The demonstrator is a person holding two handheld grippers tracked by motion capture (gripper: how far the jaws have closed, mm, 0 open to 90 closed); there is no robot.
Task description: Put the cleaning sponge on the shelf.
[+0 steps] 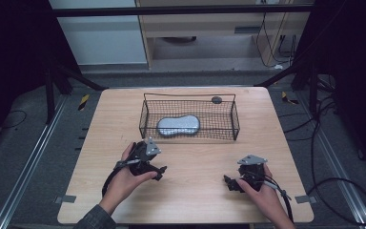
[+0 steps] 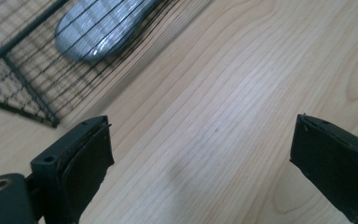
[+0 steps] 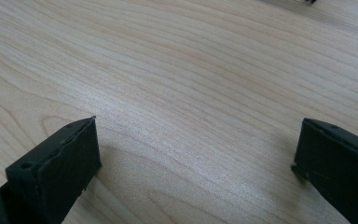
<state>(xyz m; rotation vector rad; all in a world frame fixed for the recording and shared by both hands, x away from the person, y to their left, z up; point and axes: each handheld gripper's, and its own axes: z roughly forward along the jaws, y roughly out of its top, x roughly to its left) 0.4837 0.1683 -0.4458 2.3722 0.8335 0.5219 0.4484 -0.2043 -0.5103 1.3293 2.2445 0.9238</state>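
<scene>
The pouch (image 1: 178,125) lies in the basket (image 1: 236,125) on the counter (image 1: 195,191). Both grippers, left (image 1: 160,172) and right (image 1: 228,183), rest with fingers wide, empty; reaching in could snag the mesh.

No readable txt, labels, brands or nos. anywhere: nothing legible on the wire basket (image 1: 189,117) or the grey pouch (image 1: 178,125) in it ahead of the left gripper (image 1: 161,173), nor on the bare wood table (image 1: 195,191) btwn both grippers.
</scene>
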